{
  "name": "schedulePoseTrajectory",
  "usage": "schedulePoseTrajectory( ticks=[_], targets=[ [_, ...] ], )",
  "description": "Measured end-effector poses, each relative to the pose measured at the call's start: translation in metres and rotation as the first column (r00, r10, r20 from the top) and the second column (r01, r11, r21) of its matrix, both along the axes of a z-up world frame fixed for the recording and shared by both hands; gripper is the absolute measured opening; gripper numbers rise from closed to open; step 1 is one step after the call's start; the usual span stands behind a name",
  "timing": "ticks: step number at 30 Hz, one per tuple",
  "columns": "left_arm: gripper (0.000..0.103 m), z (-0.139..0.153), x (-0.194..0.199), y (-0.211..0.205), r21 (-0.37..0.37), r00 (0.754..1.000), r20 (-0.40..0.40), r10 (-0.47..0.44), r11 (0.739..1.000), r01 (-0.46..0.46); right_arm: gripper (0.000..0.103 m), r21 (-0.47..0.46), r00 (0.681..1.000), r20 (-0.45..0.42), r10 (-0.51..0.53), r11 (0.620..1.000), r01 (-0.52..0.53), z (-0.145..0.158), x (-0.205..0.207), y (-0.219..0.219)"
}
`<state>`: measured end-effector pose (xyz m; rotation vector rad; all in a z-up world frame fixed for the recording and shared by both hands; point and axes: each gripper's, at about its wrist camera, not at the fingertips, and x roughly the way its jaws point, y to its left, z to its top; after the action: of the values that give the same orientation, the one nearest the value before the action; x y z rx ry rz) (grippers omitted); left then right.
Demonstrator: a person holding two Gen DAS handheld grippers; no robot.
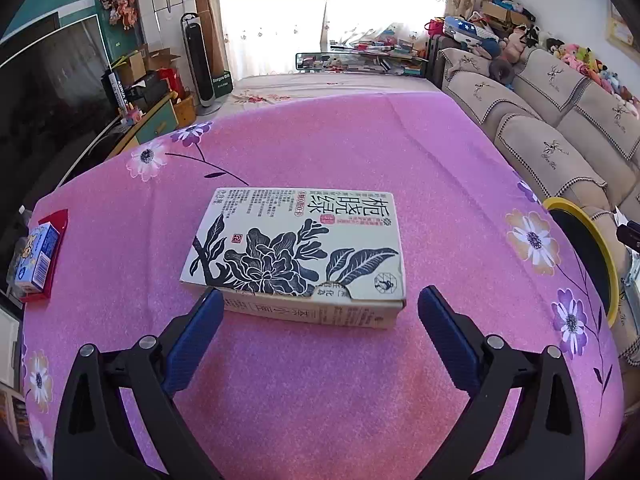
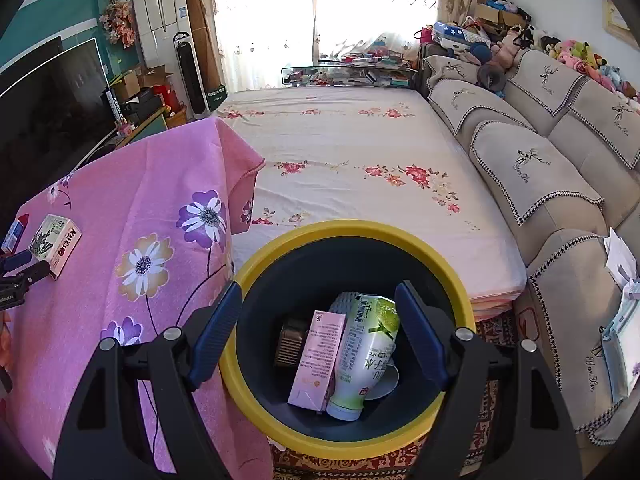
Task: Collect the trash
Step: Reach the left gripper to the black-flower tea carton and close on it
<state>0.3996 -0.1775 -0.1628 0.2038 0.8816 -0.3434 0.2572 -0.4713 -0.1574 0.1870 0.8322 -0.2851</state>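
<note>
A cream box with a black flower print (image 1: 296, 250) lies flat on the pink cloth-covered table (image 1: 320, 380). My left gripper (image 1: 320, 300) is open, its blue fingertips at the box's near edge on either side. The box also shows small in the right wrist view (image 2: 56, 242). My right gripper (image 2: 319, 296) is open and empty, held above the yellow-rimmed bin (image 2: 256, 396). Inside the bin lie a pink carton (image 2: 316, 360), a green-labelled bottle (image 2: 366, 352) and a small brown object (image 2: 289, 342).
A blue carton (image 1: 36, 258) on a red packet (image 1: 54, 256) lies at the table's left edge. The bin rim (image 1: 600, 240) stands off the table's right side. A bed with a floral sheet (image 2: 360, 152) and a beige sofa (image 2: 560, 184) lie beyond.
</note>
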Motion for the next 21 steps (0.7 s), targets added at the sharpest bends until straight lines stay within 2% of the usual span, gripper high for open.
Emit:
schedulePoseTrajectory(
  ticks=[8,11,14,18,21],
  targets=[
    [0.098,-0.004,0.022,0.005,0.024,0.999,0.016,-0.049,0.999,0.049,0.074,0.013,1.0,-0.006,0.022,1.0,-0.022,-0.005,0.008,0.004],
    [0.098,-0.008,0.032,0.009,0.008,0.999,-0.015,-0.052,0.999,0.052,0.074,0.017,1.0,-0.006,0.027,1.0,-0.026,-0.006,0.009,0.004],
    [0.098,-0.008,0.037,0.012,-0.021,0.999,-0.045,-0.027,0.999,0.026,0.074,0.018,0.999,-0.004,0.032,0.999,-0.032,-0.005,0.011,0.006],
    [0.098,-0.007,0.051,0.003,0.007,0.996,-0.065,0.054,0.999,-0.054,0.074,0.023,0.999,0.0,0.038,0.999,-0.038,-0.005,0.013,0.007],
    [0.098,-0.001,0.066,0.001,-0.038,0.998,-0.049,0.045,0.998,-0.047,0.074,0.029,0.999,0.006,0.049,0.998,-0.049,-0.004,0.013,0.011]
  ],
)
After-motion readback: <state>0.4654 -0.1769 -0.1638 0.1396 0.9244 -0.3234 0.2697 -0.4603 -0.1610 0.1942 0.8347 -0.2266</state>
